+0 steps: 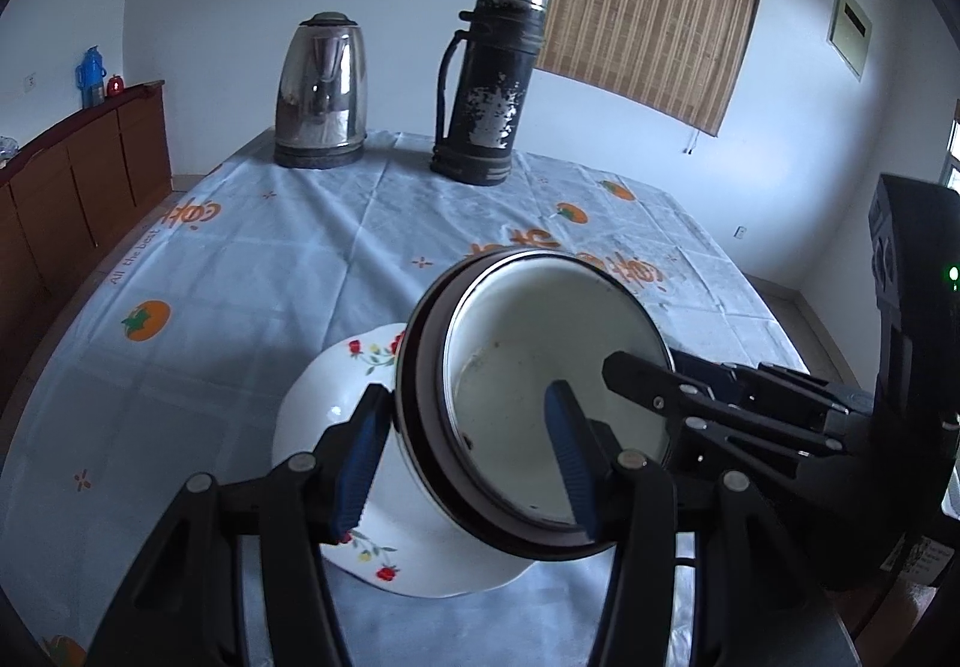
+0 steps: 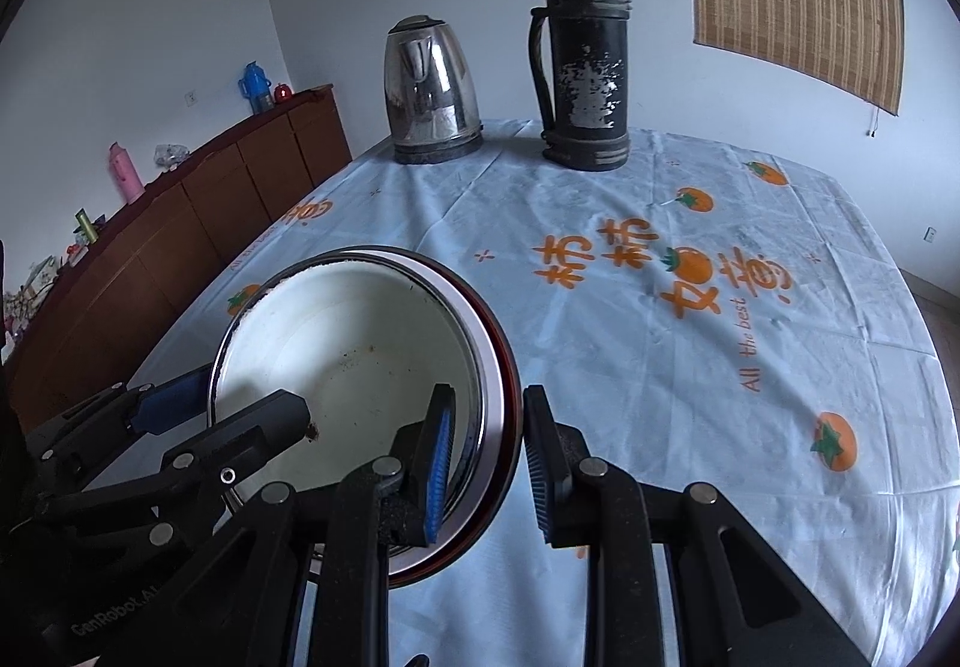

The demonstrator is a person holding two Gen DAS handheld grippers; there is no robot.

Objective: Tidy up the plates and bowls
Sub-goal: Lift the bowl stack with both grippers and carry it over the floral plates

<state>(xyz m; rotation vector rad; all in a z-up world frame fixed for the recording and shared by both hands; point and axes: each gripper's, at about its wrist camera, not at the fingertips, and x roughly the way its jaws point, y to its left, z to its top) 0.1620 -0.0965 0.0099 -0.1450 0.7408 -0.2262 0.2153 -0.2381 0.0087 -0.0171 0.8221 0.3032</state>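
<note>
A round bowl (image 1: 528, 367) (image 2: 360, 331), white inside with a dark outer rim, hangs tilted above the table, held by both grippers. My left gripper (image 1: 465, 457) is shut on its near-left rim, one blue pad (image 1: 360, 463) outside and the other inside the bowl. My right gripper (image 2: 489, 463) is shut on the opposite rim, again with one pad on each side of the wall. Under the bowl a white plate with red flowers (image 1: 336, 397) lies on the tablecloth; the right wrist view does not show it.
A steel kettle (image 1: 321, 90) (image 2: 432, 90) and a worn black flask (image 1: 486, 84) (image 2: 585, 60) stand at the table's far end. The pale cloth with orange prints (image 2: 660, 367) covers the table. A brown cabinet (image 2: 180, 223) runs along the left wall.
</note>
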